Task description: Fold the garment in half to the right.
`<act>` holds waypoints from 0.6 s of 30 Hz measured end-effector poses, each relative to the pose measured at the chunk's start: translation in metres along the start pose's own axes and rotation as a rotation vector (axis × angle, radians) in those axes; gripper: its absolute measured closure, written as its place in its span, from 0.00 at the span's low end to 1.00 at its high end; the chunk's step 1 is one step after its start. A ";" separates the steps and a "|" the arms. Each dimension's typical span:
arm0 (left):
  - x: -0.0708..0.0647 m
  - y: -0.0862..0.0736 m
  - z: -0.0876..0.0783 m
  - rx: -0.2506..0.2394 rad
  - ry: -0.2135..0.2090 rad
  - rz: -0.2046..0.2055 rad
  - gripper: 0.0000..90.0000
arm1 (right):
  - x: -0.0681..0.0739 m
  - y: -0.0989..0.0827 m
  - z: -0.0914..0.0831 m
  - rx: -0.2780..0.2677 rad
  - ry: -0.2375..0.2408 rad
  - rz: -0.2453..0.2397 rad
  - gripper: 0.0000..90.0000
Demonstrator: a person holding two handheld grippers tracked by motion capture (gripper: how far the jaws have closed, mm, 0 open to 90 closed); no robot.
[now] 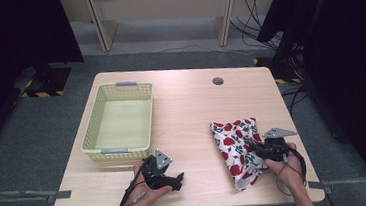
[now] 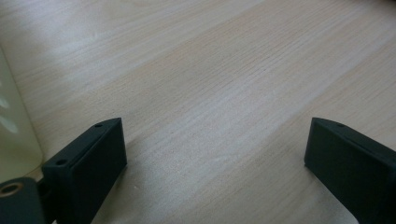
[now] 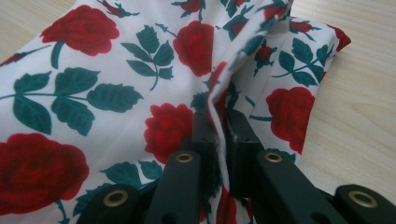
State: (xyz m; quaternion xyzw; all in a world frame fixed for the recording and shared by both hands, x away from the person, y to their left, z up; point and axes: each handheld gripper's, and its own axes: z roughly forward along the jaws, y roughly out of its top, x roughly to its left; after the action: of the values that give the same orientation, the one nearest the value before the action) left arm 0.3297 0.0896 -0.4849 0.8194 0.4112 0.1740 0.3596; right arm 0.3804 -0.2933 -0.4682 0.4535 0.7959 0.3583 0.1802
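A white cloth printed with red roses and green leaves (image 1: 235,148) lies bunched on the right part of the wooden table (image 1: 187,112). My right gripper (image 1: 259,150) is at the cloth's right edge, shut on a raised fold of it. In the right gripper view the two black jaws pinch that fold of the cloth (image 3: 93,93), with the right gripper (image 3: 220,122) close to the fabric. My left gripper (image 1: 176,178) rests near the table's front edge, just below the basket. In the left gripper view the left gripper (image 2: 215,144) stands open over bare wood with nothing between its jaws.
An empty pale yellow plastic basket (image 1: 118,121) sits on the left half of the table; its wall (image 2: 11,135) shows at the left edge of the left gripper view. A round cable hole (image 1: 218,81) is near the far edge. Dark curtains and floor cables surround the table.
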 end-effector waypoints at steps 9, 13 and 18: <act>0.000 0.000 0.000 0.000 0.000 0.000 0.05 | -0.010 0.001 -0.010 -0.040 -0.060 0.109 0.62; 0.000 0.000 0.000 0.000 0.000 0.000 0.05 | -0.016 0.003 -0.018 -0.076 -0.067 0.157 0.53; 0.000 0.000 0.000 0.000 0.000 0.000 0.05 | -0.018 0.001 -0.013 -0.054 -0.078 0.158 0.53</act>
State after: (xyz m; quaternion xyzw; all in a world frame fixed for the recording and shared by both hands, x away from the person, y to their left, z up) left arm 0.3297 0.0896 -0.4849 0.8193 0.4111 0.1740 0.3597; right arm 0.3823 -0.3139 -0.4594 0.5233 0.7402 0.3748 0.1941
